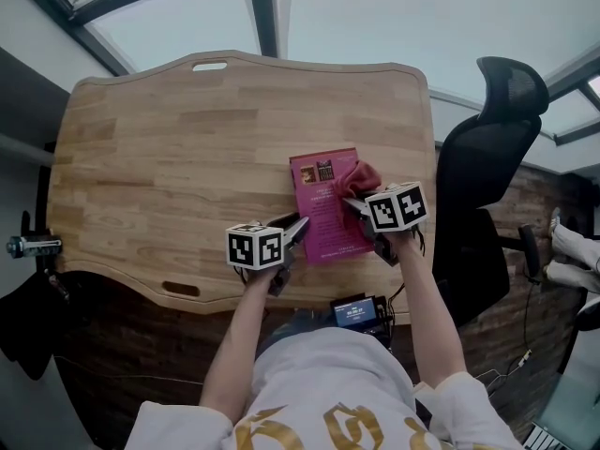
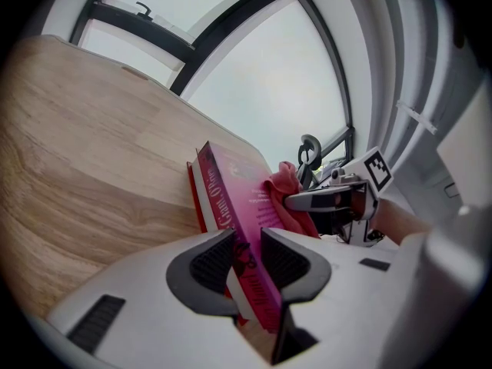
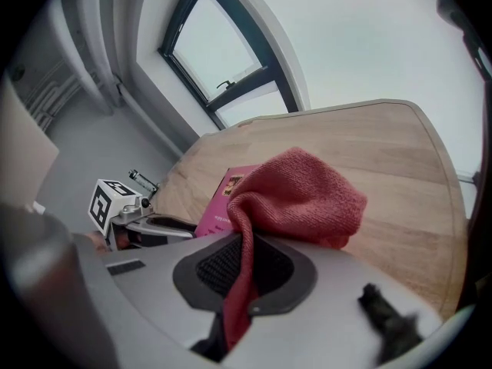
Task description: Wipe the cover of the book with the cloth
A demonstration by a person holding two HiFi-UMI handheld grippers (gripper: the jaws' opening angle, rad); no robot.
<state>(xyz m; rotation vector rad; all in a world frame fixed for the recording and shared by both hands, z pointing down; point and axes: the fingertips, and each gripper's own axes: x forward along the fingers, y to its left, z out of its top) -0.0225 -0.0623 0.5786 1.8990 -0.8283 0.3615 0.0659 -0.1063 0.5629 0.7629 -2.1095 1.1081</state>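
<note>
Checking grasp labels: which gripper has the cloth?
The right gripper: its jaws pinch the red cloth, while the left gripper clamps the pink book.

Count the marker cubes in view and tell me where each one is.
2. One marker cube rides on the left gripper, shut on the book's left edge; the other rides on the right gripper, shut on the cloth by the book's far-right corner. None appears hidden.

Soft, even daylight from pale windows — fisheye bending and dark vignetted corners, shadows faint.
</note>
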